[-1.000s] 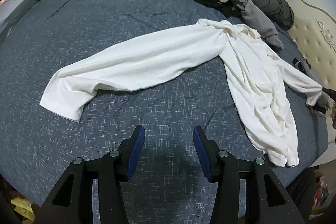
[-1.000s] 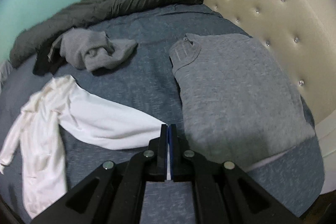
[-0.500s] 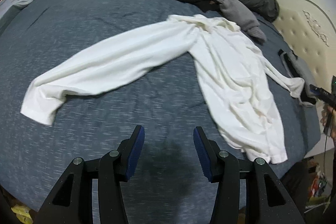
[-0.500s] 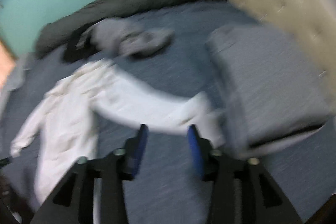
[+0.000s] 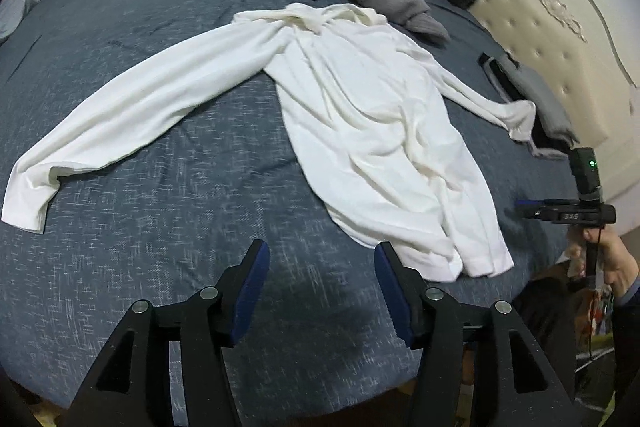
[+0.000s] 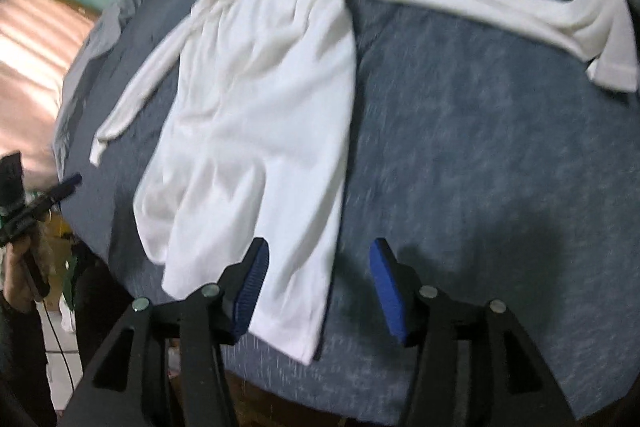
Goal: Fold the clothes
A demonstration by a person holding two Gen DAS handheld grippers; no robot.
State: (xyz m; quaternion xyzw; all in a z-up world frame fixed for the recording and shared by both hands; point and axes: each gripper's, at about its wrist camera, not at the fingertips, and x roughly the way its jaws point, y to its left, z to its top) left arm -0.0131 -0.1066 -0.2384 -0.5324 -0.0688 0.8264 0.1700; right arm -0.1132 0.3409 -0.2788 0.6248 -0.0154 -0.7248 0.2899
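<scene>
Blurred over the white shirt [image 6: 260,87] in the right view, hem corner just past the pads. Hovered tilted down above the bed [image 5: 160,227]: left gripper [image 5: 322,291] and right gripper [image 6: 318,291], both just widened, clasping nothing.

Not much to read here. In the left wrist view, the black bar of the right gripper [image 5: 570,215], held at the far right edge, carries small pale characters, possibly "345", but they are too tiny to be sure. The clothes and the bed show no lettering at all.
</scene>
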